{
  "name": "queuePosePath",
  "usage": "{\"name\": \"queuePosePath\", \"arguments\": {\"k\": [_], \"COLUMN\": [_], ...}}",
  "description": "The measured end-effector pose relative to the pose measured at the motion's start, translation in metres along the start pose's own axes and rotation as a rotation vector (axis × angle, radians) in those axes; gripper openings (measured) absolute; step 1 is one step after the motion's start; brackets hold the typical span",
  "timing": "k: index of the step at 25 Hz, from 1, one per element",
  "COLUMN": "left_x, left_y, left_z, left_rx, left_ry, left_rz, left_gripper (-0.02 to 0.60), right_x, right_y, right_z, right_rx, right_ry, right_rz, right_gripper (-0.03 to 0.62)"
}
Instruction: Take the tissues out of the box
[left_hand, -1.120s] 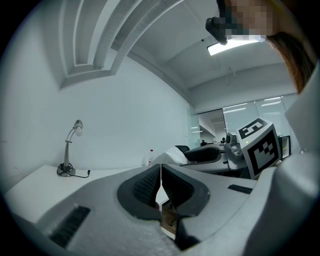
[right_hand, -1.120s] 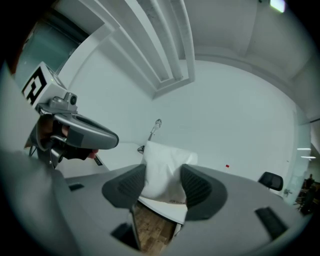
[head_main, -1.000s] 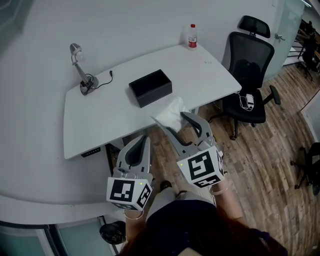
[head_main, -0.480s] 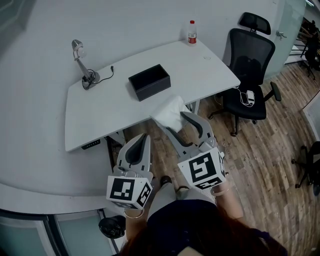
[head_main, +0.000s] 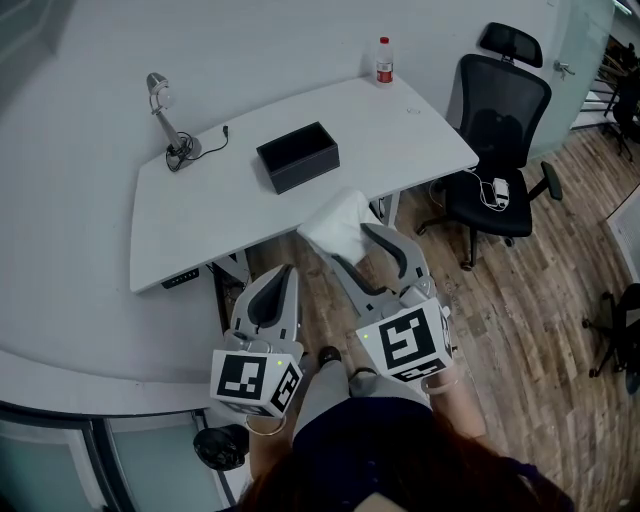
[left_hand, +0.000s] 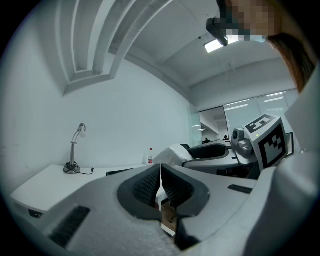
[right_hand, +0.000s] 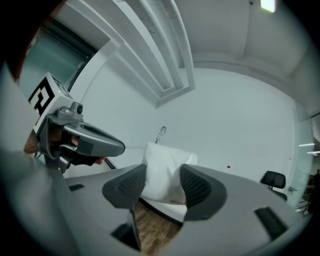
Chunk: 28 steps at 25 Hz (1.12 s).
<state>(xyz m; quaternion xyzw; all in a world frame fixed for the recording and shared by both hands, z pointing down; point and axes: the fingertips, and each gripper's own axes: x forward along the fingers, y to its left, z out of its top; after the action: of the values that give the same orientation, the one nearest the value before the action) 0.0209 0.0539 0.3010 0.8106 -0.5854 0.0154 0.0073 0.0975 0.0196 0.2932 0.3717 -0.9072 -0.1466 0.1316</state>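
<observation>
The right tool (head_main: 350, 243) is gripping a white pack of tissues (head_main: 338, 222), with its two ribbed pads pressing into the soft sides of the pack and standing fairly wide around it (the right gripper view shows the pack (right_hand: 165, 170) bulging between the pads (right_hand: 131, 186)). The pack is hanging in the air at the front edge of the white tabletop (head_main: 200, 230), out of the black box (head_main: 298, 157) and apart from it. The box is sitting open-topped near the middle of the tabletop. The left tool (head_main: 283, 275) is hovering lower, over the wooden floor (head_main: 520, 300) just in front of the tabletop, with its jaws pressing together and nothing between them. A desk lamp (head_main: 168, 122) is standing at the far left corner, a bottle (head_main: 384, 62) with a red cap at the far right edge, and a black office chair (head_main: 500, 140) is waiting beside the tabletop's right end.
</observation>
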Motion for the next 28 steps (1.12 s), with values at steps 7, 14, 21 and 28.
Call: {"name": "queuePosePath", "arguments": {"k": [7,14,21,28], "left_x": [-0.001,-0.001,0.002,0.008], "left_y": [-0.007,-0.006,-0.004,0.009], "left_z": [0.004,0.005,0.004,0.004], "left_rx": [0.009,0.010,0.007,0.007], "left_ry": [-0.006,-0.009,-0.007,-0.003], "left_rz": [-0.007,-0.004,-0.008,-0.005], "left_gripper": [0.026,0.026,0.026,0.026], "right_x": [-0.010,-0.011,-0.007,0.007], "right_y": [-0.001,-0.002,-0.003,-0.005], "right_z": [0.002,0.005,0.002,0.001], "right_rx": [0.004,-0.012,-0.005,-0.008], "right_ry": [0.002,-0.004,0.002,0.005], "right_rz": [-0.003,-0.002,-0.004,-0.009], "right_gripper": [0.232,0.232,0.230,0.230]}}
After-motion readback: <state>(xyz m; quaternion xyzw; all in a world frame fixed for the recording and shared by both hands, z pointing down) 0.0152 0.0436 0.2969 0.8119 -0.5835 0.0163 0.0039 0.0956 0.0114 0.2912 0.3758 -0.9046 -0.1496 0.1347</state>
